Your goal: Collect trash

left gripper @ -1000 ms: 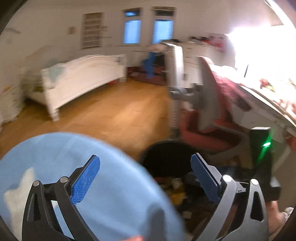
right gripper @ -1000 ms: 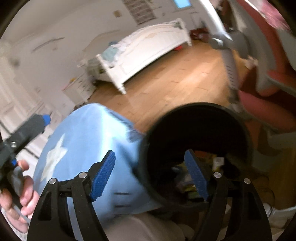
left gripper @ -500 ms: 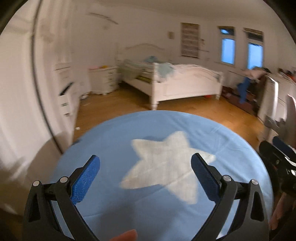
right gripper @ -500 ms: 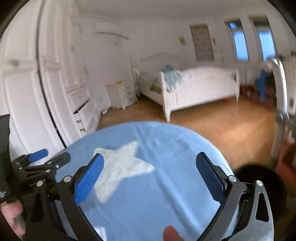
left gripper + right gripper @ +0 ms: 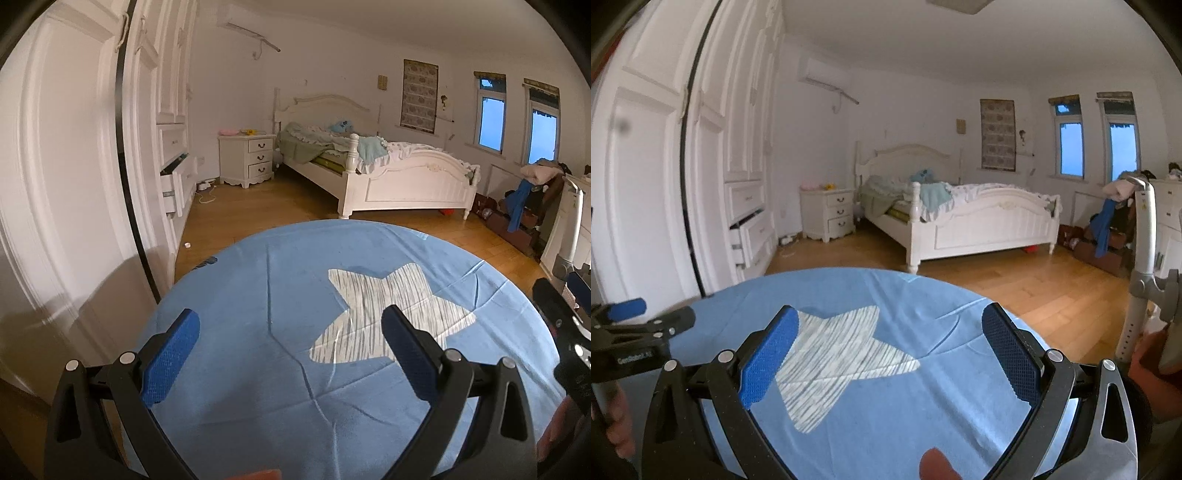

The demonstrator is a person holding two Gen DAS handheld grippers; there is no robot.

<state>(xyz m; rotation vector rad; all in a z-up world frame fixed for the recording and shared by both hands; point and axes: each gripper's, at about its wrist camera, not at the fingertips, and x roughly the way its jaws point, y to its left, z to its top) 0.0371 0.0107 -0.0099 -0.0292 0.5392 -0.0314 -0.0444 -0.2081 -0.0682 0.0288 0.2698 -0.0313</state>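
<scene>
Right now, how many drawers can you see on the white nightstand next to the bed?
3. The nightstand has a top drawer, a middle drawer and a bottom drawer, stacked one above another, all shut. None seems hidden.

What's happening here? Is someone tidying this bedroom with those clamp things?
A person holds a two-finger tool in each hand. Both the left tool and the right tool are open and empty, hovering over a round blue cushion with a pale star. They face a white bed, a nightstand and a wardrobe with an open drawer. A small white scrap lies on the wood floor by the wardrobe; nothing is picked up at this moment.
</scene>
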